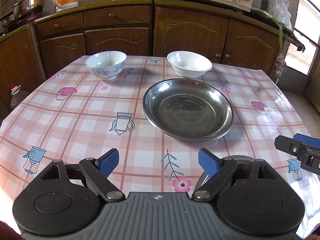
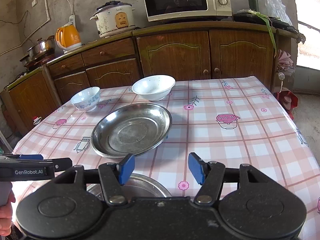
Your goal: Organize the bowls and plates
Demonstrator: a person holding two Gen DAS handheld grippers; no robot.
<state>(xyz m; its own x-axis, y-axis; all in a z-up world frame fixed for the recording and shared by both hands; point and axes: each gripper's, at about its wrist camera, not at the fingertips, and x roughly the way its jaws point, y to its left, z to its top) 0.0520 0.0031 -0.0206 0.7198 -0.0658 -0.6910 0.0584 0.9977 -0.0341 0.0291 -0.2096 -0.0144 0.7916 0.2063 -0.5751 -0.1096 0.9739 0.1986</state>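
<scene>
- The left gripper (image 1: pixel 159 161) has its jaws released, nothing between them; they hang over the checked cloth of the surface (image 1: pixel 84 108), well short of the dishes
- The right gripper (image 2: pixel 161 168) is likewise spread and empty, hovering above the near edge of another metal dish (image 2: pixel 140 186) that lies mostly hidden under it
- The steel plates (image 1: pixel 188 108) sit stacked mid-surface; extra rims show at the near edge, though how many I cannot tell
- The patterned bowl (image 1: pixel 106 65) stands at the far left, the white bowl (image 1: pixel 189 64) at the far right just behind the plates, the two well apart
- Risk: the plate rims are thin, shallow and shiny, so a pinch on the top edge could slip, or lift only one plate and let the others clatter back
- Risk: the patterned bowl seems to have a chip or crack at its rim; clamping there could break it further
- Risk: the glossy cloth is slick, so a nudged bowl may skate toward the far edge
- Risk: both grippers are close together near the hidden dish, so reaching across could knock one against the other
</scene>
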